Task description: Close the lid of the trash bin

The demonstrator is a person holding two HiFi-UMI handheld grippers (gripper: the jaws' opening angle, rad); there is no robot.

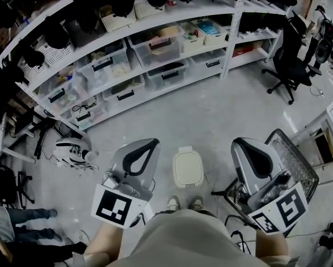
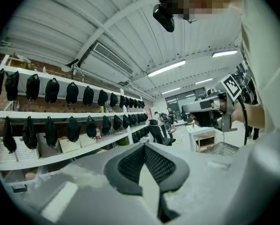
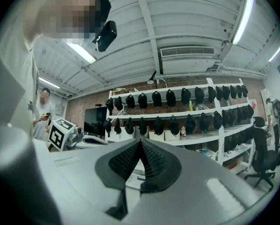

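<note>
shelving ran along the far wall, loaded with clear storage boxes; in the gripper views rows of dark caps hung on its upper levels. grey floor lay open in front of it. black office chair stood at the right end of the shelving. wire basket sat at the right, just behind the right claw.

left claw and right claw were held out level, one on each side of the bin and clear of it. left claw: pads together at the tips, nothing between them. right claw: fully closed, also empty.

trash bin stood on the floor between the two claws, just ahead of the person's shoes. its lid lay flat on top, down.
</note>
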